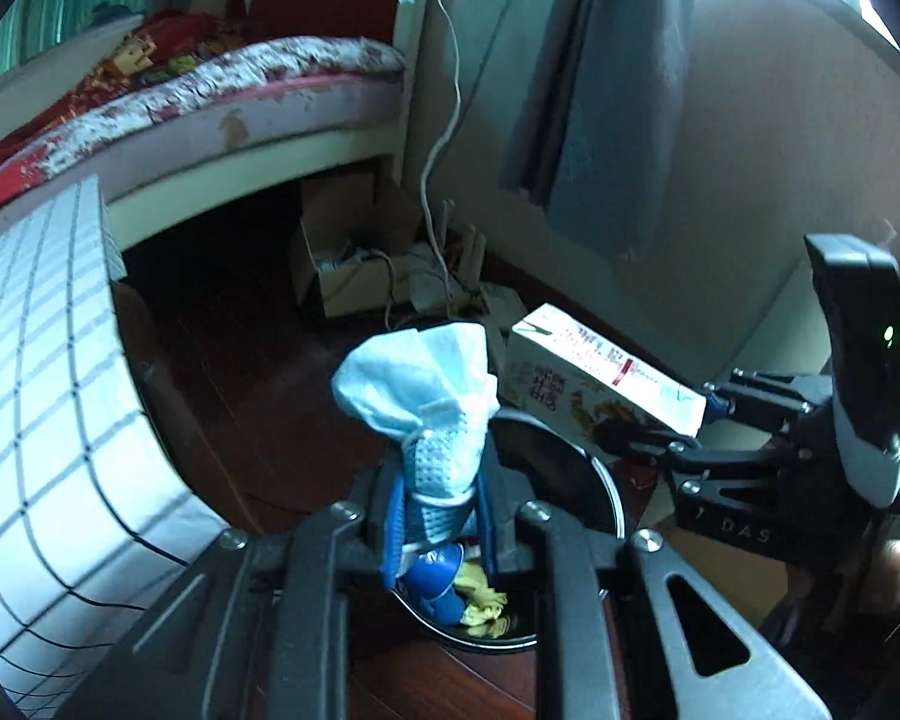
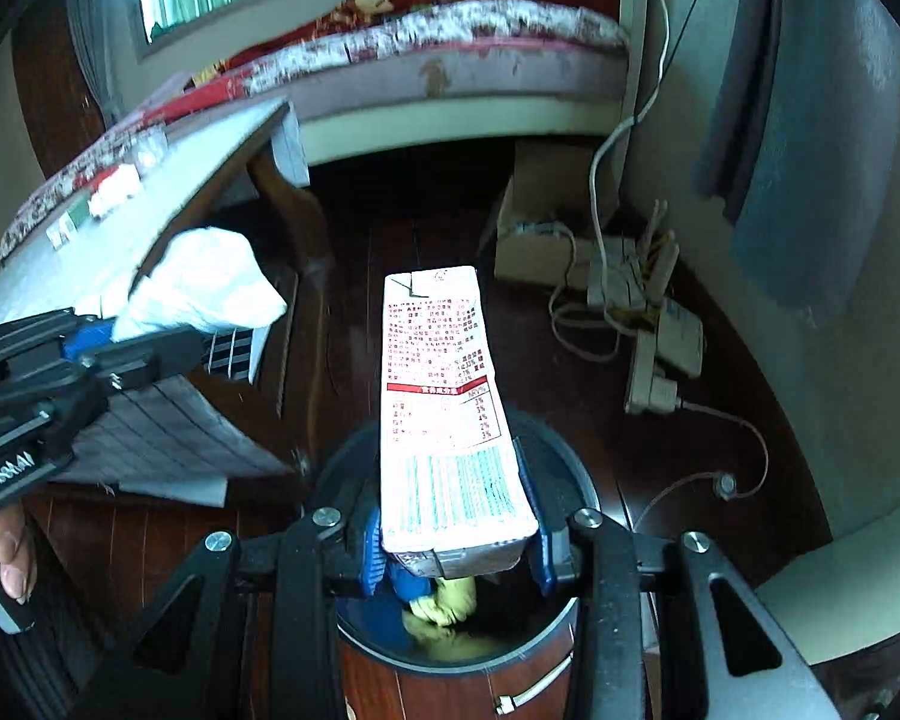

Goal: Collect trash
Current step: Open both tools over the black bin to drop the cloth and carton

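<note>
Left hand-held gripper [image 1: 441, 516]: jaws drawn narrow, clamped on a crumpled pale blue face mask [image 1: 426, 396]. The mask stands up out of the blue pads, bunched at the top, at about 12 o'clock from the fingertips. In the right wrist view the same gripper enters from 9 o'clock, the mask showing white at its tip, and part of a hand [image 2: 6, 558] grips its handle at 8 o'clock.

Right hand-held gripper [image 2: 459, 546]: jaws partly apart, closed on the base end of a tall white drink carton [image 2: 441, 396]. The carton juts forward along the fingers toward 12 o'clock, its printed panel with red text and a teal barcode block facing the camera. In the left wrist view the carton lies at 2 o'clock, tilted, held from the right.

Trash bin [image 2: 546, 648]: round, dark-rimmed, with wood-pattern sides, directly under both grippers. Inside it lie a blue item [image 1: 435, 585] and crumpled yellow paper [image 1: 483, 603]. Mask and carton both hang above the bin's opening; neither is seen touching its rim.

Table [image 1: 48, 372]: covered with a white cloth with dark grid lines, at 9 o'clock in the left wrist view; small packets lie on its top in the right wrist view.

Bed [image 2: 450, 54]: patterned red and white bedding, at 12 o'clock.

Floor [image 2: 390, 228]: dark wood. A cardboard box [image 2: 531, 240], power strips [image 2: 660, 354] and white cables lie at 1 to 2 o'clock near the wall, beneath a grey-blue curtain [image 2: 798, 138].
</note>
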`<state>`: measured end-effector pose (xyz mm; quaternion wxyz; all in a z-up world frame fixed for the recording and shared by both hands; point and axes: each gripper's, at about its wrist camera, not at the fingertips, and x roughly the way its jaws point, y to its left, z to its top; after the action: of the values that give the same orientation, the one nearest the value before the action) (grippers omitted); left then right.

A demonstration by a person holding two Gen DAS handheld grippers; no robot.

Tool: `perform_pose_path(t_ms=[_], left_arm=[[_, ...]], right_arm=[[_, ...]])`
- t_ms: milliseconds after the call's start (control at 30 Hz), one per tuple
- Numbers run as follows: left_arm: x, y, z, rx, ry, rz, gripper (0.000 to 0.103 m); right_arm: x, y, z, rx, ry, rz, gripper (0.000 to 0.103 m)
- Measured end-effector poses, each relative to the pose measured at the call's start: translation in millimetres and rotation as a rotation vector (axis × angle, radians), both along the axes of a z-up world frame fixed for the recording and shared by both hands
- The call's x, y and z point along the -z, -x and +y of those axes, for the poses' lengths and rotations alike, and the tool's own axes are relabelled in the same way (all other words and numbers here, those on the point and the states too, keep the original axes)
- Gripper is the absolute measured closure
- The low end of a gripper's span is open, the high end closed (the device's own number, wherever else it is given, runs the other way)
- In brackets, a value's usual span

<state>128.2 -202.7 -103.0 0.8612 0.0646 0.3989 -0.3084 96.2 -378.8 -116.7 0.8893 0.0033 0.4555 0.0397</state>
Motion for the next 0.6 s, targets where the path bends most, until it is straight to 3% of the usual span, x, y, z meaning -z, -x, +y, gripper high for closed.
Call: perform_pose_path(t_ms=[233,433,467,500,533,567,600], left_arm=[[38.6,0.9,-24.3,0.061,-0.042,0.114,0.082],[51.2,3.0,-31.8,0.085,-0.042,0.162,0.079],[52.6,2.9,-32.5,0.081,-0.048,0.163,0.071],[53.4,1.3,-31.5,0.056,-0.064,0.153,0.045],[53.1,0.6,-27.8,0.023,-0.068,0.142,0.027],[52.4,0.8,-23.9,-0.005,-0.065,0.128,0.002],[51.0,1.0,-19.2,-0.036,-0.066,0.108,0.001]], right_arm=[[25.1,-0.3,-0.6,-0.046,0.01,0.105,0.065],[36.3,-3.2,-4.8,-0.048,-0.007,0.162,0.064],[41.1,-4.6,-6.5,-0.038,0.004,0.182,0.061],[45.2,-6.8,-7.7,-0.013,0.03,0.197,0.051],[48.1,-7.5,-11.5,0.018,0.055,0.206,0.02],[48.3,-7.5,-14.6,0.032,0.055,0.209,0.009],[48.1,-7.7,-17.3,0.044,0.058,0.21,0.009]])
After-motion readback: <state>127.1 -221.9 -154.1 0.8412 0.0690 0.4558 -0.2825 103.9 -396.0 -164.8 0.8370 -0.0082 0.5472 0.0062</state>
